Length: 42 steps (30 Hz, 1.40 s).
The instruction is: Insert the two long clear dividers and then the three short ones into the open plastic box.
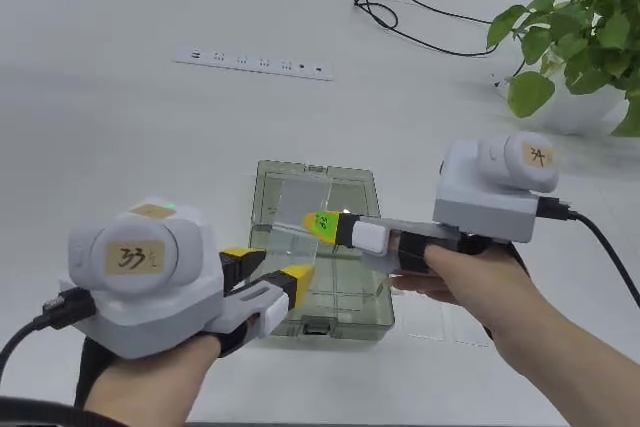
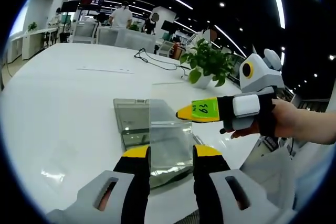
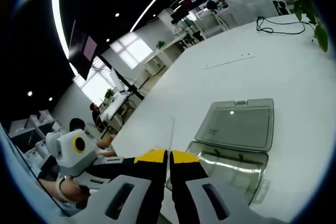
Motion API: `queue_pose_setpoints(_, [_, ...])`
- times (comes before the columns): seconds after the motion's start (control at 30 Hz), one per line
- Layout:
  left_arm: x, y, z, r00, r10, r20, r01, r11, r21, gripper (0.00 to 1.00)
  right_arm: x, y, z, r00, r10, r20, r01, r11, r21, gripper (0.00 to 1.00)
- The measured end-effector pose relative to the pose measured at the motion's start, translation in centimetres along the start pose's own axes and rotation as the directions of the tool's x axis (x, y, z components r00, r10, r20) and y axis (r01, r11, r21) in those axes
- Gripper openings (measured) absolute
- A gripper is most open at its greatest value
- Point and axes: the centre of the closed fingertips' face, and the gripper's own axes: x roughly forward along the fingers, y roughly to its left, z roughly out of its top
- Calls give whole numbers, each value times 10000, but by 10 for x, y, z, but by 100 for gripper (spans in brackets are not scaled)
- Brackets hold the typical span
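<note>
The open smoke-tinted plastic box (image 1: pixel 365 319) lies on the white table, its lid (image 3: pixel 239 124) folded back flat. My right gripper (image 3: pixel 169 156) is shut on a clear divider (image 3: pixel 171 129), seen edge-on as a thin line. In the head view the right gripper (image 1: pixel 322 226) holds that divider (image 1: pixel 300 209) upright over the box's left half. My left gripper (image 2: pixel 171 153) is open at the box's near left corner. The clear sheet (image 2: pixel 168 106) stands in front of the gap between its jaws. Whether the left jaws touch it, I cannot tell.
More clear dividers (image 1: pixel 440 322) lie flat on the table right of the box, and one clear piece (image 2: pixel 58 174) lies to its left. A white power strip (image 1: pixel 255 62), a black cable (image 1: pixel 400 7) and a potted plant (image 1: pixel 580 37) sit further back.
</note>
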Motion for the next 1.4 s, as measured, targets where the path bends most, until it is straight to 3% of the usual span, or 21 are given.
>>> queue_pose_setpoints(0.27, [4, -2, -2, 10000, -7, -17, 7, 9997, -261, 30, 0, -3, 1, 9992, -201, -334, 190, 9993, -333, 2])
queue_pose_setpoints(0.57, [7, -7, -2, 9999, -91, -62, 91, 9999, -53, 30, -5, -7, 2, 9956, -533, -772, 511, 9982, -306, 1])
queue_pose_setpoints(0.77, [8, -15, -2, 9994, -351, -78, 357, 9950, 937, 30, -7, -6, -1, 9929, -662, -986, 640, 9976, -255, 1])
queue_pose_setpoints(0.87, [9, -17, -1, 9982, -589, -75, 594, 9873, 1470, 40, -10, -9, 2, 9910, -798, -1074, 794, 9968, -85, 1])
queue_pose_setpoints(1.03, [9, -19, 0, 9933, -1140, -208, 1151, 9493, 2926, 56, -19, -23, 1, 9784, -1326, -1584, 1328, 9911, -97, 1])
queue_pose_setpoints(1.07, [8, -21, 2, 9907, -1350, -170, 1331, 9360, 3259, 61, -20, -26, 2, 9763, -1375, -1674, 1375, 9904, -118, 1])
queue_pose_setpoints(1.13, [9, -18, -2, 9887, -1422, -483, 1499, 9147, 3753, 73, -22, -28, 5, 9728, -1497, -1769, 1479, 9887, -232, 1])
queue_pose_setpoints(1.17, [10, -19, -3, 9847, -1659, -530, 1732, 9003, 3993, 79, -24, -31, 4, 9632, -1756, -2035, 1705, 9845, -422, 1])
queue_pose_setpoints(1.2, [10, -18, -4, 9833, -1738, -542, 1804, 8897, 4195, 82, -25, -30, 5, 9616, -1832, -2043, 1753, 9829, -566, 1])
queue_pose_setpoints(1.23, [9, -17, -3, 9808, -1866, -562, 1915, 8691, 4561, 84, -25, -30, 6, 9597, -1856, -2109, 1793, 9826, -489, 1])
queue_pose_setpoints(1.3, [8, -18, -6, 9755, -2089, -688, 2154, 8435, 4921, 92, -25, -34, 7, 9572, -1875, -2204, 1859, 9822, -279, 1])
queue_pose_setpoints(1.37, [7, -16, -8, 9721, -2229, -728, 2277, 8230, 5204, 100, -27, -36, 7, 9453, -2107, -2491, 2102, 9772, -290, 1])
queue_pose_setpoints(1.4, [6, -17, -11, 9669, -2400, -872, 2487, 8075, 5349, 100, -30, -37, 4, 9316, -2304, -2812, 2329, 9722, -252, 1])
